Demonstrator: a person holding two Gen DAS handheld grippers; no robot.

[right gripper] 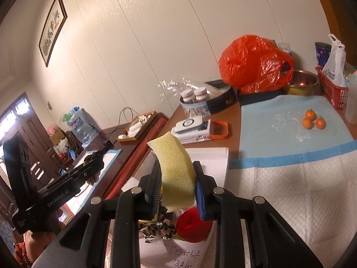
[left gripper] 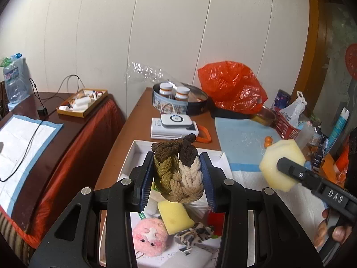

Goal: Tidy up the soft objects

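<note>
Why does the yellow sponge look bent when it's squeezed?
The sponge is probably soft and springy: it curves between the right gripper's pads. Its holey foam suggests it's light. It likely won't slip, since the pads press in.

Left wrist view: close behind its fingers (left gripper: 209, 192), angled down over the white box (left gripper: 138, 154). Right wrist view: likewise, from further right. Shared: tabletop (right gripper: 233, 117), orange bag (left gripper: 232, 87), round tin (right gripper: 209, 105).

Scrunchie bundle (left gripper: 178, 169) above box (left gripper: 138, 149), sponge (left gripper: 175, 216) and plush (left gripper: 150, 237) inside, mat (left gripper: 243, 143) right of box.
</note>
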